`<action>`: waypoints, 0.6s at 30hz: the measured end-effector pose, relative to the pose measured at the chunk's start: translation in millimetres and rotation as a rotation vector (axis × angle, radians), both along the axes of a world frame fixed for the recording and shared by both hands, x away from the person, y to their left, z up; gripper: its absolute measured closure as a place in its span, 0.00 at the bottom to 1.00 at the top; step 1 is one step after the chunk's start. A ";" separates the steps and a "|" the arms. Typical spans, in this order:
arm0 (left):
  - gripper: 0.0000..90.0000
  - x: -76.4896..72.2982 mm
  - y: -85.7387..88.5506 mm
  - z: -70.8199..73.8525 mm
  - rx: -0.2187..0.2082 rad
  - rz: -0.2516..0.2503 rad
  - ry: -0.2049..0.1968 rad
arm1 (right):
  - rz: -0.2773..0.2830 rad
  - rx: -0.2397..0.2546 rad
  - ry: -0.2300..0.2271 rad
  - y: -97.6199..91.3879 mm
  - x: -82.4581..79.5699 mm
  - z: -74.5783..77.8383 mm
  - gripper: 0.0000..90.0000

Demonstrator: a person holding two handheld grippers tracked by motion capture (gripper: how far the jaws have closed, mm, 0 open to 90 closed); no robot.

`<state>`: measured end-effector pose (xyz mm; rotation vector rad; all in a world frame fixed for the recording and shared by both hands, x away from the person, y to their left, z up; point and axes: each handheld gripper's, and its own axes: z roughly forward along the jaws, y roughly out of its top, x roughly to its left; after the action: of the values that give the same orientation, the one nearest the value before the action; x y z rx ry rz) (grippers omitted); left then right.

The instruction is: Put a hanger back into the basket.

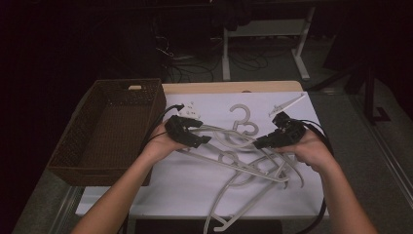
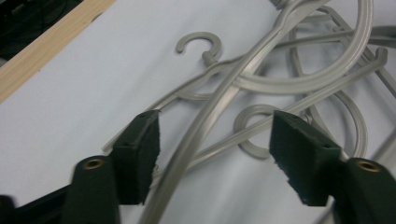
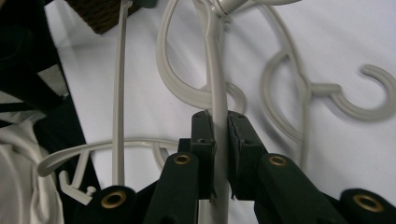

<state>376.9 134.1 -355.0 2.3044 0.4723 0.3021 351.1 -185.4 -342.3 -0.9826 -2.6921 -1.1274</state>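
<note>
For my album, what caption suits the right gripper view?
Right gripper shut on one grey hanger atop a tangled pile on white table cover.

A dim lab or workshop, by the look: a wooden table under a white sheet; loose cables on the floor behind (beside a bare desk frame).

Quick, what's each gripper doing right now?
Left gripper: open, jaws straddling a hanger arm.
Right gripper: closed on a grey hanger.

Black grippers, brass screws, trailing black cables, bare forearms.
</note>
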 end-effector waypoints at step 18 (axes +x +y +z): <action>0.82 -9.2 4.5 -11.0 0.113 -0.068 -0.047 | 0.117 -0.006 0.046 12.8 16.0 -7.9 0.90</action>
<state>367.7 138.5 -366.0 2.4119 0.3608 0.3576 367.1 -172.6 -350.2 -0.8293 -2.6784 -1.0632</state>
